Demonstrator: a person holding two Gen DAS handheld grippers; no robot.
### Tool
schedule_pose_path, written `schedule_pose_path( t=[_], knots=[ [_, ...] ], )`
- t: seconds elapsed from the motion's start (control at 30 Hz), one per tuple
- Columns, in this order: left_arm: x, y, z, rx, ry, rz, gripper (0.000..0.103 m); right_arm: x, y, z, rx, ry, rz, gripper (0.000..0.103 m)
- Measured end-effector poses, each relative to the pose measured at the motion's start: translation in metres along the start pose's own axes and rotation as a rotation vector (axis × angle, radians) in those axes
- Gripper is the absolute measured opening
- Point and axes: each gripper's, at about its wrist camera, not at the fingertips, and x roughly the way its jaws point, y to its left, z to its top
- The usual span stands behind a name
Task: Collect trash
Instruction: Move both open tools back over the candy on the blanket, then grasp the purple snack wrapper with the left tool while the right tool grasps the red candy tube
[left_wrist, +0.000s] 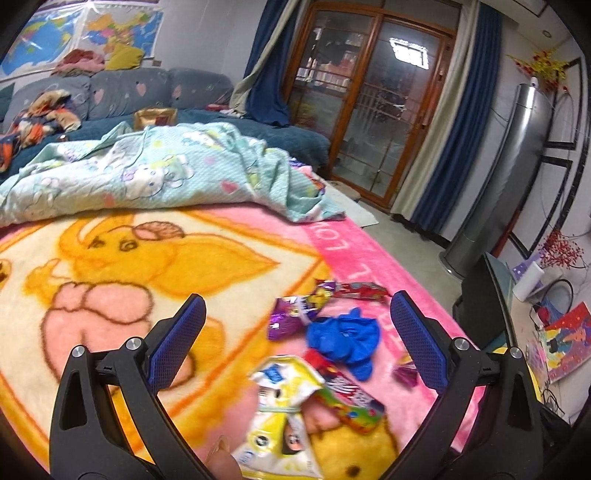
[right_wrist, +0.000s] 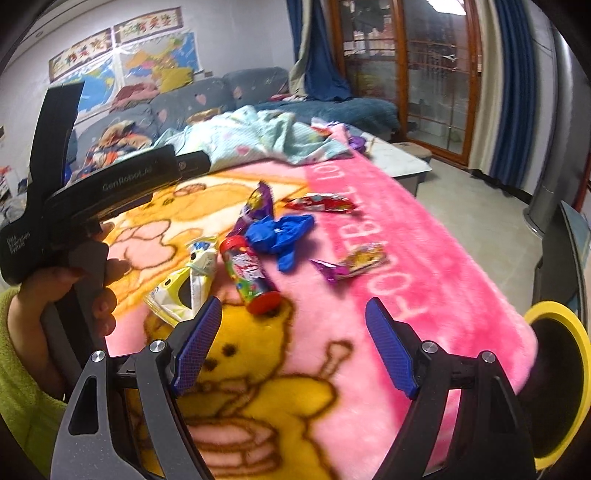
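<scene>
Trash lies on a pink and yellow cartoon blanket (right_wrist: 424, 258). A crumpled blue glove (left_wrist: 345, 338) (right_wrist: 282, 232), a purple wrapper (left_wrist: 286, 317) (right_wrist: 255, 206), a red wrapper (left_wrist: 356, 290) (right_wrist: 321, 203), a candy tube with red caps (right_wrist: 249, 275) (left_wrist: 351, 400), a yellow-white pouch (left_wrist: 282, 413) (right_wrist: 184, 284) and a small purple-gold wrapper (right_wrist: 351, 262) (left_wrist: 404, 371) lie close together. My left gripper (left_wrist: 295, 306) is open and empty above the pile. My right gripper (right_wrist: 293, 308) is open and empty just short of the tube. The left gripper body (right_wrist: 92, 192) shows in the right wrist view.
A yellow-rimmed black bin (right_wrist: 557, 380) stands at the blanket's right edge. A crumpled light-blue quilt (left_wrist: 159, 173) lies at the far end. A sofa (left_wrist: 110, 96) with clothes is behind it. A tall grey fan (left_wrist: 495, 184) and a dark stand (left_wrist: 487, 295) are to the right.
</scene>
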Motion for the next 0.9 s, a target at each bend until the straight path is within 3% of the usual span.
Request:
schedule_pose_path(
  t=[0.27,0.53,0.63,0.9],
  knots=[
    [0.031,0.011,0.003,0.009,0.085,0.004,0.092,0.039,0.013,0.007,-0.062,0.046,0.010,0.078],
    [0.070,-0.009,0.014,0.123,0.201,-0.058,0.075,0.067,0.018,0.013,-0.079,0.084,0.027,0.077],
    [0.085,-0.009,0.016,0.123,0.245,-0.076,0.070,0.075,0.020,0.013,-0.079,0.099,0.040,0.077],
    [0.113,-0.005,0.014,0.102,0.338,-0.113,0.056,0.092,0.028,0.009,-0.098,0.144,0.057,0.061]
  ],
)
